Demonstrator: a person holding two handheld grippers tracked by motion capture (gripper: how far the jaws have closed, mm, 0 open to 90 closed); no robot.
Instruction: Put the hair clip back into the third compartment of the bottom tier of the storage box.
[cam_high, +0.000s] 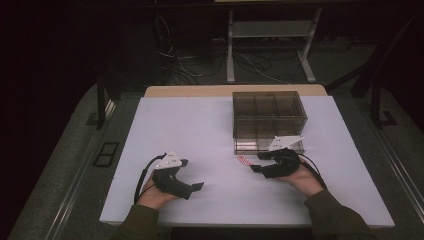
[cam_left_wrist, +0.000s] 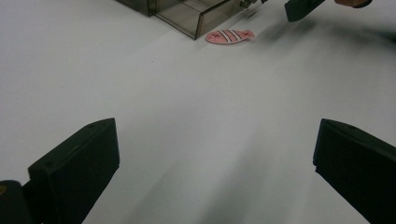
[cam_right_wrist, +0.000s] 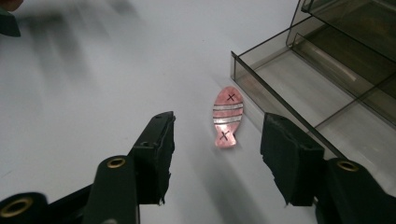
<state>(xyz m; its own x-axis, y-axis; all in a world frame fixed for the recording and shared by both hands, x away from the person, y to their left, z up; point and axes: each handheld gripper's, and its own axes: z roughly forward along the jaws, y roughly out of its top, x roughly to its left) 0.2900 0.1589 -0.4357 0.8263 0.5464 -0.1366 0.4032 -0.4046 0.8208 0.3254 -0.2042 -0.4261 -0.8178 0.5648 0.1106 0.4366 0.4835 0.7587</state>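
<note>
A small pink fish-shaped piece (cam_high: 243, 161) with white stripes and two black crosses lies flat on the white table, just off the front left corner of a smoke-tinted clear drawer box (cam_high: 270, 115). My right gripper (cam_high: 256, 164) sits low beside it. In the right gripper view the fish (cam_right_wrist: 228, 116) lies between and slightly ahead of the jaws of the right gripper (cam_right_wrist: 219, 125), which stand apart without touching it. My left gripper (cam_high: 191, 175) rests at the near left, jaws wide open and empty (cam_left_wrist: 215, 149), with the fish (cam_left_wrist: 229, 36) far ahead of it.
The box's lowest drawer (cam_right_wrist: 299, 88) is pulled out toward me and looks empty. The white table top (cam_high: 200, 130) is bordered by dark floor on both sides. A table frame and cables (cam_high: 235, 60) stand beyond the far edge.
</note>
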